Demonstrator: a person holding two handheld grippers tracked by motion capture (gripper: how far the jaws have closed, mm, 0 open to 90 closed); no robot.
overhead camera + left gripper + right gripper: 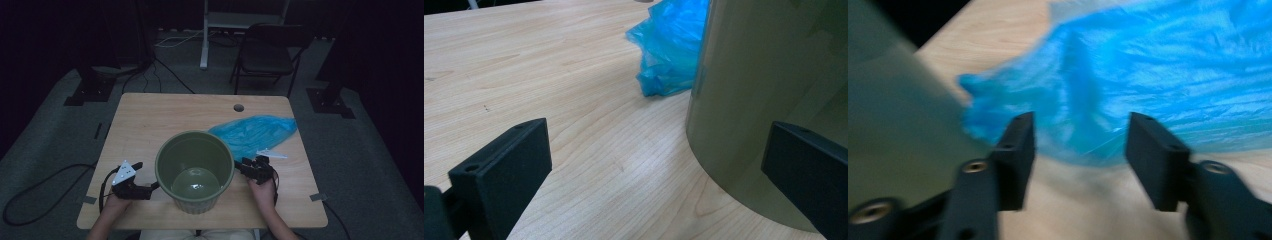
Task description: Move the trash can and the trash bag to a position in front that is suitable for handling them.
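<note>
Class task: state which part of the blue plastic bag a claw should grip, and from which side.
Probably the crumpled near edge of the blue plastic bag, approached from the person's side by the right claw: it lies flat, and only there do folds rise.

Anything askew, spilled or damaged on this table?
Nothing stands out. The green bin stands upright and looks empty; the blue bag lies crumpled flat on the table behind it, unlined as yet. Both grippers, left and right, are open beside the bin.
</note>
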